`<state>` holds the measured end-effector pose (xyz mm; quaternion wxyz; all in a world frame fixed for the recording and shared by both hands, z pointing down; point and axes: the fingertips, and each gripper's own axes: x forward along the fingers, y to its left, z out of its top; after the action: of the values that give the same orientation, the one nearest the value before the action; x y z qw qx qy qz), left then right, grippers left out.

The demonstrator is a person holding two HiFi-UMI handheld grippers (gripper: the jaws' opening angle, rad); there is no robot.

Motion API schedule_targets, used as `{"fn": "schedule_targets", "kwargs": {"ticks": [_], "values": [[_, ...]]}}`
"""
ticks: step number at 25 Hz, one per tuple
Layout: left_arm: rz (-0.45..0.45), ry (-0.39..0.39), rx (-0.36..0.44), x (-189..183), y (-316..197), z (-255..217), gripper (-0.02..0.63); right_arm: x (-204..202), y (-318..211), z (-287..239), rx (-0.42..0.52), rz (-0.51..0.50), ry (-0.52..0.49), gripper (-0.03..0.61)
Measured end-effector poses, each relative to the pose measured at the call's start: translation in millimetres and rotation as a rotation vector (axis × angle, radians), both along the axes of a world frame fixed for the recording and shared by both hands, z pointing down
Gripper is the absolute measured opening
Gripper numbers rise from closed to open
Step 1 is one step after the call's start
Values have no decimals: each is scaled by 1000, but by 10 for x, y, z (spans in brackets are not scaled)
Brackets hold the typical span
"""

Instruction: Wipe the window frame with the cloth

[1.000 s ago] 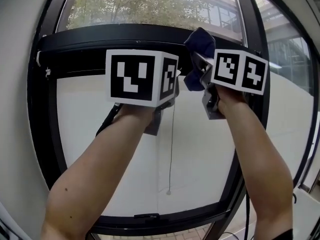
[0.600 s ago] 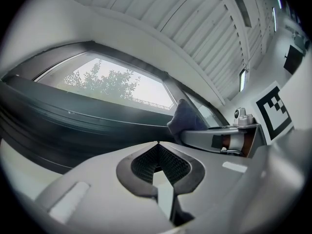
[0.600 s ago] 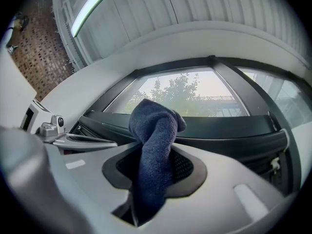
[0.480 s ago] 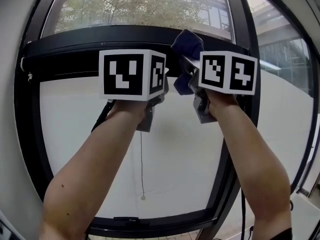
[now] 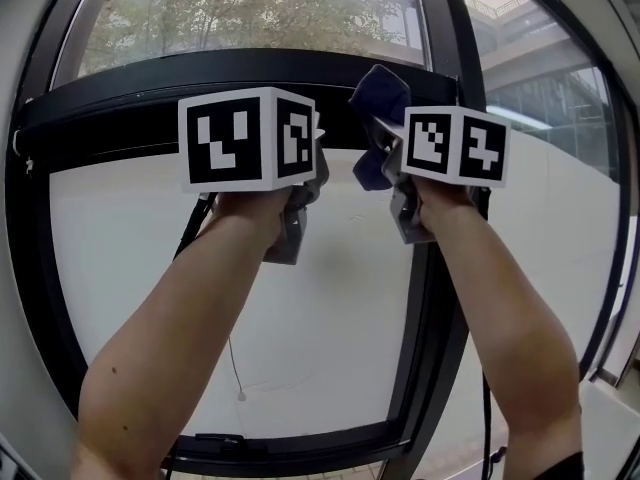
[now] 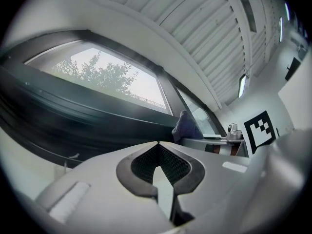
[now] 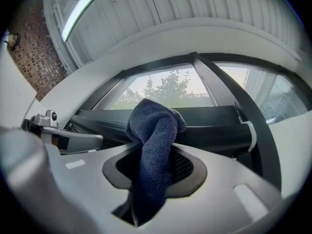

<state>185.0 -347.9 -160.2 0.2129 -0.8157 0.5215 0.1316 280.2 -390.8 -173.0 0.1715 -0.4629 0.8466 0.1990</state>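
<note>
A dark blue cloth (image 5: 378, 96) (image 7: 155, 130) is pinched in my right gripper (image 7: 155, 149), which is shut on it. The cloth's free end bunches above the jaws, at the black horizontal bar (image 5: 150, 83) of the window frame; I cannot tell if it touches. Just right of the cloth is the frame's vertical mullion (image 5: 437, 18). My left gripper (image 6: 157, 143) is shut with nothing in it and is held close beside the right one, at the same height, in front of the bar. In the left gripper view, the cloth (image 6: 184, 126) shows past its jaws.
A white roller blind (image 5: 330, 298) covers the pane below the bar, and its thin pull cord (image 5: 234, 368) hangs at the lower left. Trees show through the upper glass (image 5: 250, 8). A second pane (image 5: 560, 198) lies right of the mullion. A slatted ceiling (image 6: 195, 28) is overhead.
Both grippers have shifted right along the horizontal bar, so the cloth is now closer to the vertical mullion. The cloth stays gripped and the left gripper stays shut.
</note>
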Motion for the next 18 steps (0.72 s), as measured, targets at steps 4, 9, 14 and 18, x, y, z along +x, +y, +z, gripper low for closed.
{"fn": "schedule_targets", "kwargs": {"ticks": [4,9,14,18], "values": [[11,18,-17,241,-148,40,-6,338,-79,-21,5,5,-11,126],[-9,0,-14,201,-388,58,-6,488,-228,-78,15,43,-29,126],[46,24,-40,150,-547,97,-6,592,-406,-94,5,79,-49,126],[34,21,-29,240,-539,87,-6,755,-421,-87,9,98,-48,126]]}}
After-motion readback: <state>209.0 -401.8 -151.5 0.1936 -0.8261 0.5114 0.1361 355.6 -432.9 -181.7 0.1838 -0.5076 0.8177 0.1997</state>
